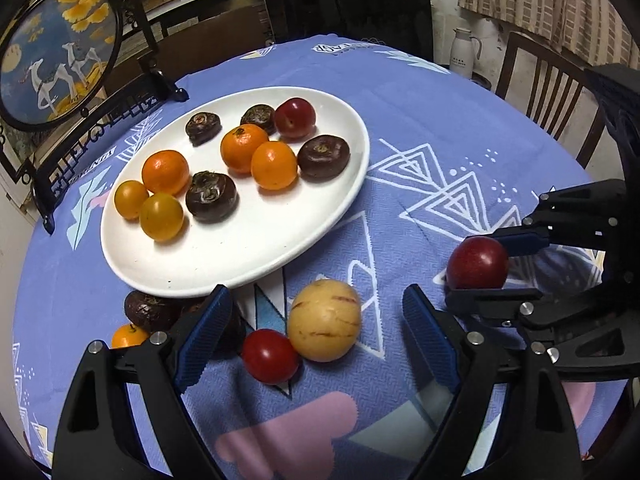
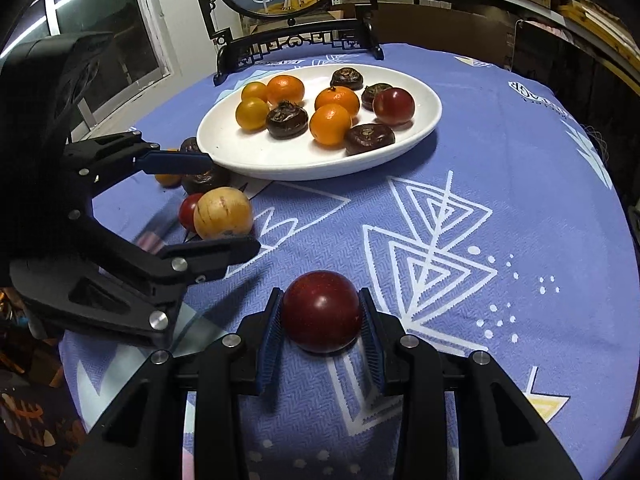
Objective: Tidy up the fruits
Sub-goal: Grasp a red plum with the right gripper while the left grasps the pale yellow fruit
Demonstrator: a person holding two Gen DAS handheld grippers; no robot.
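A: What is the right gripper [image 2: 322, 336] doing?

B: Its ribbed blue pads [image 2: 271, 336] press both sides of a smooth, glossy dark red plum [image 2: 322, 312] that sits on the cloth [image 2: 500, 152], near the table's edge and well apart from the plate [image 2: 248, 152].

A: And the left gripper [image 1: 316, 344]?

B: Its jaws stand wide apart and grip nothing. Between them, on the cloth, lie a pale yellow melon [image 1: 325, 319] with thin purplish streaks and a shiny red tomato [image 1: 270, 356], the two touching.

A: What is the plate like?

B: White, oval, glazed, shallow. On it are three dimpled oranges, two smooth yellow tomatoes, four flattish dark brown water chestnuts with rough crowns, and a second red plum [image 1: 295, 117].

A: Anything hard to see?

B: Beside the plate's near rim, a chestnut [image 1: 150, 310] and a small orange [image 1: 128, 337] are partly hidden behind the left finger; another dark fruit there is mostly covered. The woven cloth is blue-violet with white triangle prints. Behind the plate stands a round painted screen [image 1: 56, 60] in a black frame, cut off at the edge.
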